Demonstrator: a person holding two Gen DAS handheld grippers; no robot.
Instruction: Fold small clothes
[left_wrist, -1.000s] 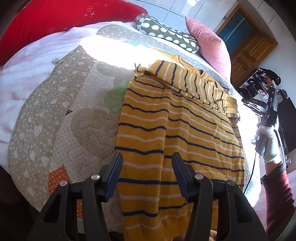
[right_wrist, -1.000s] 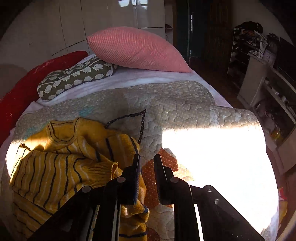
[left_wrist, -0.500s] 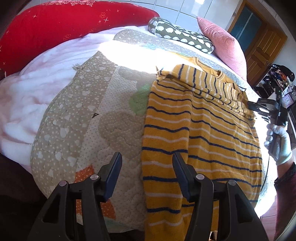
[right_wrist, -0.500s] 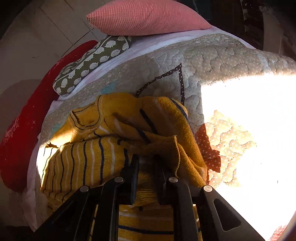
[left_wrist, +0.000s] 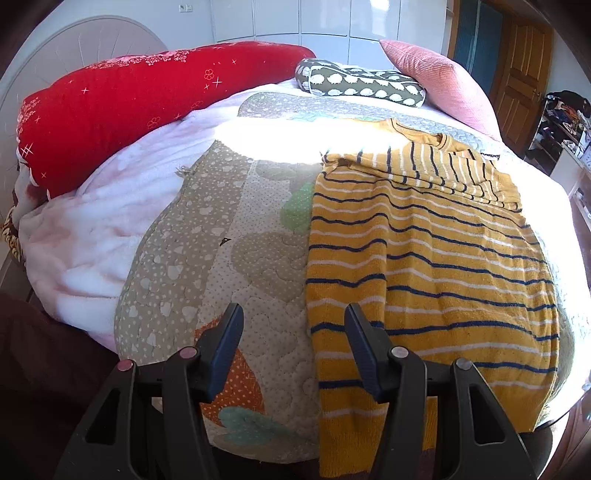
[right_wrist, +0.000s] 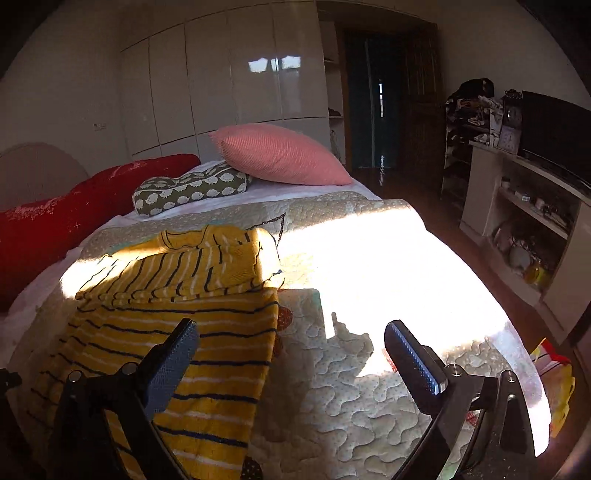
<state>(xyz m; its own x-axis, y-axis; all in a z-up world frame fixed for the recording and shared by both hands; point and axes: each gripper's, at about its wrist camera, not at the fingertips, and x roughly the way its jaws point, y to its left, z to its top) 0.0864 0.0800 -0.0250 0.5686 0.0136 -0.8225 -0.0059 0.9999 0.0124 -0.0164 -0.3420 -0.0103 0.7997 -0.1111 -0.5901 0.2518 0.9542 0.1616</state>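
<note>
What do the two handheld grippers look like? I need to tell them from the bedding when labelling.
Both are black plastic. The left gripper has two flat tapered fingers with pinkish round pivot pins behind them. The right gripper has fingers with dimpled, dotted pads and silver pins. No cables, hands or sleeves show.

The left gripper (left_wrist: 293, 345) tilts steeply downward, its two black fingers (left_wrist: 225, 347) rising from the bottom edge of its own view. Its jaws stand partly apart with nothing between them. The right gripper (right_wrist: 291, 350) points forward at a shallower downward angle. Its jaws have just been opening and now stand spread wide, the textured pads (right_wrist: 413, 358) far apart, and they hold nothing. Neither hand shows in either view; only the black finger mounts with their round bolt heads appear.
</note>
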